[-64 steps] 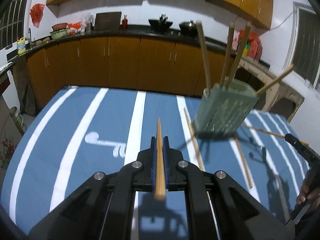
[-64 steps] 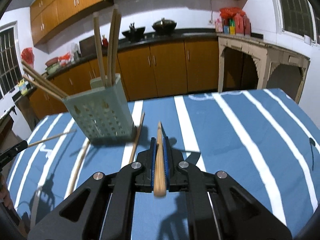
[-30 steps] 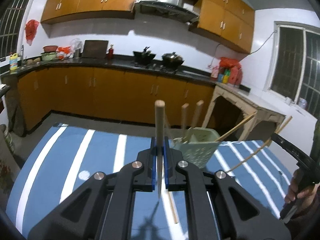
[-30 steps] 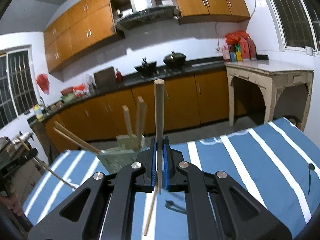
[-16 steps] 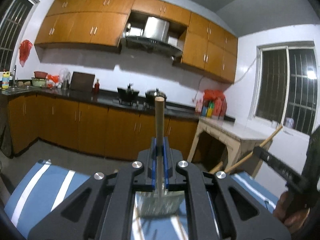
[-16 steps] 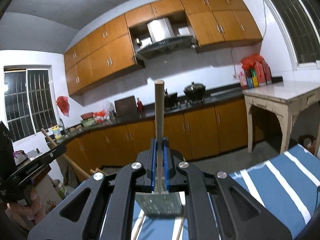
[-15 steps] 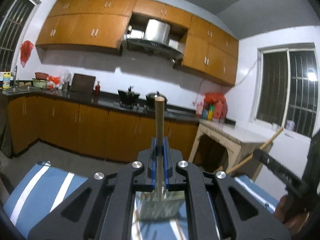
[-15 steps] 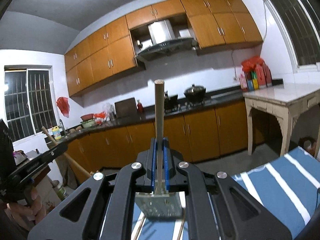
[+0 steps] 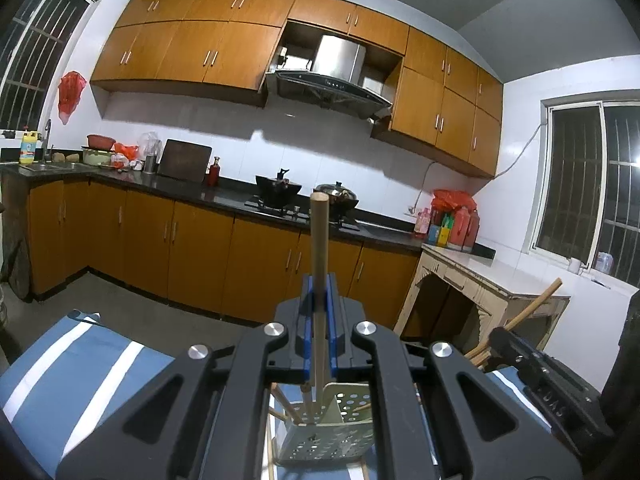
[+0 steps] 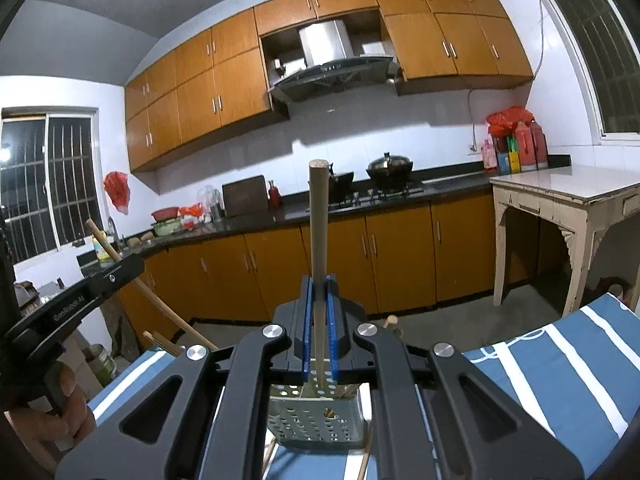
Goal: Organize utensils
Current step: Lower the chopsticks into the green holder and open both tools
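each gripper, left (image 9: 319, 312) and right (image 10: 319, 312), clamps a light, stiff chopstick (image 9: 319, 240) mid-shaft; it may slip above the holder (image 10: 316, 420).

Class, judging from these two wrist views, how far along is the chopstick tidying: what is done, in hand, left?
Done: several chopsticks stand in the green holder.
In hand: the left gripper and right gripper each clamp an upright chopstick above it.
Left: lowering both in; loose sticks lie beside the holder.
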`<state>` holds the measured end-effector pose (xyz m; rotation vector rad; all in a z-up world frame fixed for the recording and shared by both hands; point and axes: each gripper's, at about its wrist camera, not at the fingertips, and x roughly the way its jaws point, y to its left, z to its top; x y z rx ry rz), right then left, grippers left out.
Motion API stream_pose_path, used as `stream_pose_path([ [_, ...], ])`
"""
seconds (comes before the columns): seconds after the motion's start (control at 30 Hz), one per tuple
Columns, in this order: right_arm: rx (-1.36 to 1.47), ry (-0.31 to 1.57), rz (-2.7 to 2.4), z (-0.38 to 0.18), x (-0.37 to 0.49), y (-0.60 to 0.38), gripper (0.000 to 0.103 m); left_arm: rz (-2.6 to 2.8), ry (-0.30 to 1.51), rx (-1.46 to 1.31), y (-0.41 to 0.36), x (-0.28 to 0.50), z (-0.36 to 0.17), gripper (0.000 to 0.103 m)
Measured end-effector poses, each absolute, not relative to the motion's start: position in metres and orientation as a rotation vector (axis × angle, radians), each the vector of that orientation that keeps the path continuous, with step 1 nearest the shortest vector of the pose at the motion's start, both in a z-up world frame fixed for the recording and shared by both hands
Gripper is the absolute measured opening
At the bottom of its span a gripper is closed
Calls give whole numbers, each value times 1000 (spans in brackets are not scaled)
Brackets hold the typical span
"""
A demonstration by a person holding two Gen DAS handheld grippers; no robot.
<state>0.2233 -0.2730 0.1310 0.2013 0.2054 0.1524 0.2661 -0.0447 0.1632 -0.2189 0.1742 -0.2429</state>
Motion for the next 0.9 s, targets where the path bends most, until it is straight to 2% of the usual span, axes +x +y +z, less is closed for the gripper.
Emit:
stream_pose_path([
  [0.3,211,312,162,113,235,-267,9,-245,253,-218,-42,286,140,9],
  [0.47,248,295,155,121,221,-277,21,-240,245,-226,-31,278,142,12],
  [0.73,246,282,125,124,194,-287,22,-227,244,-236,-11,249,143,15],
  [0.9,229,358,70,101,179,-297,27,-208,289,-232,7,223,121,19],
])
